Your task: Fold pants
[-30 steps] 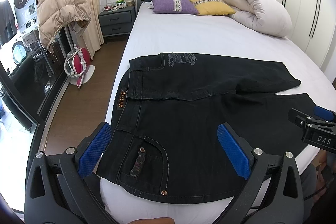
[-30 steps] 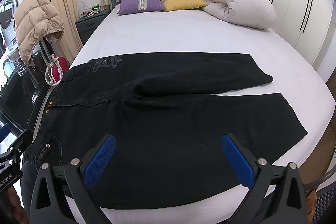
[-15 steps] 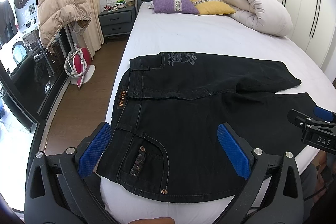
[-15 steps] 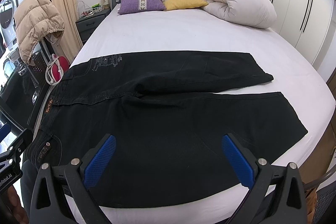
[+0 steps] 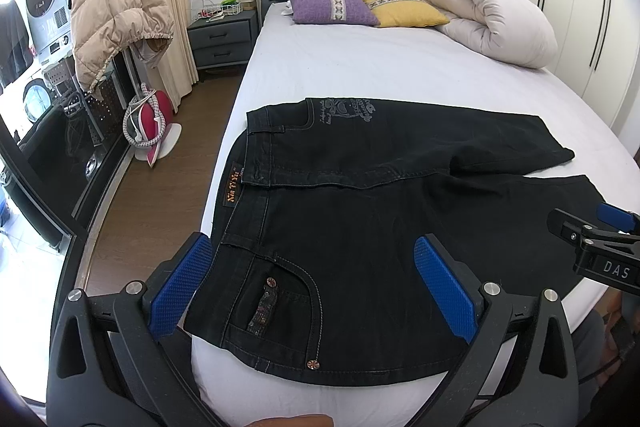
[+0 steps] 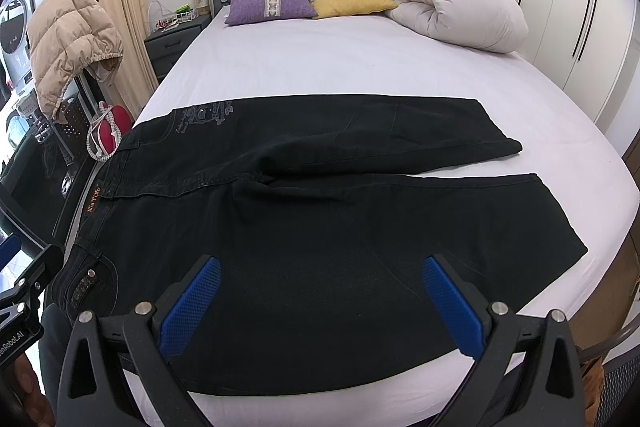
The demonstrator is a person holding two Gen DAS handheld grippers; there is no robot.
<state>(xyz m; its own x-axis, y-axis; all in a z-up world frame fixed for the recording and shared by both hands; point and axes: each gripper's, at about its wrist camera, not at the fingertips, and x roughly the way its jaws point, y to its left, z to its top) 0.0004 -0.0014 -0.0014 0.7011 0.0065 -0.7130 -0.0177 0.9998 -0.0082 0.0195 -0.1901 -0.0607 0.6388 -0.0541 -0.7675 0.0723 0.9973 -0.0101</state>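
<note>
A bedroom, white-sheeted bed (image 5: 360, 67) — black pants (image 5: 360, 227) lie flat across its near end, long axis running nine to three o'clock, waistband at nine, legs splayed toward three. The left gripper (image 5: 312, 291) hovers at six o'clock over the waist pocket, fingers wide and empty; the right gripper (image 6: 320, 307) hovers over the near leg, equally wide — each nearest its own end.

You hold the left hand-held gripper (image 5: 316, 283) with its two blue fingers (image 5: 180, 287) spread wide apart, nothing between them. Your right hand-held gripper (image 6: 320, 301) is the same, blue fingers (image 6: 450, 311) wide apart, gripping nothing. Both point forward, side by side.
</note>
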